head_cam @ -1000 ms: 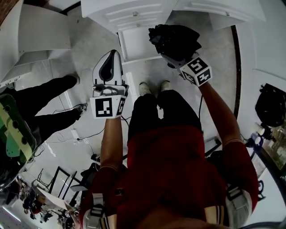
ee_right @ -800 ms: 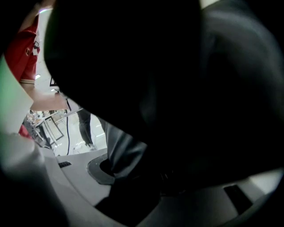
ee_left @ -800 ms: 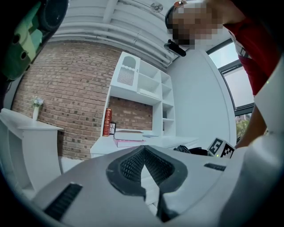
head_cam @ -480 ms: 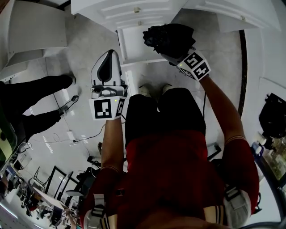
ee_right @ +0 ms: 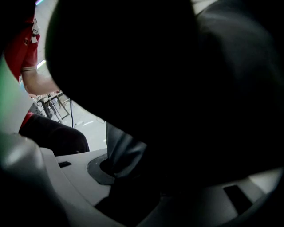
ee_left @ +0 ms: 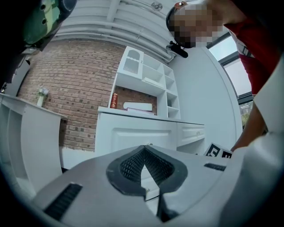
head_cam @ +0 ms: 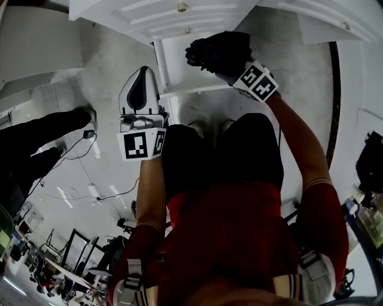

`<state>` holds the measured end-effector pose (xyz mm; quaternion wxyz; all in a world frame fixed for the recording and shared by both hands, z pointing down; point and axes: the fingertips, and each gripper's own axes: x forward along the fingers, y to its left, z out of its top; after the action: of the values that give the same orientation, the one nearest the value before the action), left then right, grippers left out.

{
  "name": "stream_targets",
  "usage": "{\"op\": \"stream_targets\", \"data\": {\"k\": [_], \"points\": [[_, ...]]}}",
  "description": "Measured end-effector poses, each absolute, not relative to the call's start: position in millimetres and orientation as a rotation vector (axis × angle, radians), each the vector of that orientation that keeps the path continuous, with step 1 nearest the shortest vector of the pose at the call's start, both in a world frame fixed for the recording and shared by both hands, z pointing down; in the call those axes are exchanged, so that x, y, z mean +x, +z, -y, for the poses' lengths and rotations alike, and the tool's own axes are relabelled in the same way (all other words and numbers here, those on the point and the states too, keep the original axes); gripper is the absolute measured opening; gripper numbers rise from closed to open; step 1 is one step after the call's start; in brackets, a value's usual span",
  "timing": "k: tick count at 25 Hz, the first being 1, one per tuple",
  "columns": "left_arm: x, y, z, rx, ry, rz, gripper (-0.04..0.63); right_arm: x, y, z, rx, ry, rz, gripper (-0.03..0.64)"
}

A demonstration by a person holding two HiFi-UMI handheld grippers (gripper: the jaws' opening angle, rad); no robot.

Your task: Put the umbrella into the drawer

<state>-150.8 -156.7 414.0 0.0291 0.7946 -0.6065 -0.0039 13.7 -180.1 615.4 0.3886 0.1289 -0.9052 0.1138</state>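
A bundled black umbrella (head_cam: 218, 52) hangs over the right part of the open white drawer (head_cam: 175, 67), low in the white cabinet (head_cam: 149, 15). My right gripper (head_cam: 237, 69) is shut on it, and its marker cube sits just behind. In the right gripper view the dark umbrella (ee_right: 186, 80) fills nearly the whole picture, with a fold of fabric pinched between the jaws of the right gripper (ee_right: 133, 177). My left gripper (head_cam: 142, 73) hovers left of the drawer front, shut and empty. In the left gripper view the left gripper (ee_left: 144, 149) has its tips touching and points level at the cabinet (ee_left: 133, 133).
Another person's dark legs (head_cam: 42, 131) stand at the left, with cables (head_cam: 90, 134) on the floor beside them. My own feet (head_cam: 197, 127) are just in front of the drawer. Open white shelves (ee_left: 146, 84) and a brick wall (ee_left: 71, 88) rise above the cabinet.
Both grippers have sunk toward the floor. The umbrella has shifted left and now hangs over the open drawer. The left gripper stays shut beside the drawer front.
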Motion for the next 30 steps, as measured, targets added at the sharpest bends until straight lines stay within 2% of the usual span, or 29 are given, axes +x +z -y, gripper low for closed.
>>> {"op": "stream_targets", "data": {"k": [17,30], "points": [[-154.5,531.7,173.9,2.480,-0.059,1.974,0.006,1.9,779.6,190.4,0.238,0.315,2.099,0.236],[-157.4,582.2,172.5,2.505,-0.142,2.004,0.006,-1.9,850.9,205.4,0.274,0.444,1.956,0.236]]}}
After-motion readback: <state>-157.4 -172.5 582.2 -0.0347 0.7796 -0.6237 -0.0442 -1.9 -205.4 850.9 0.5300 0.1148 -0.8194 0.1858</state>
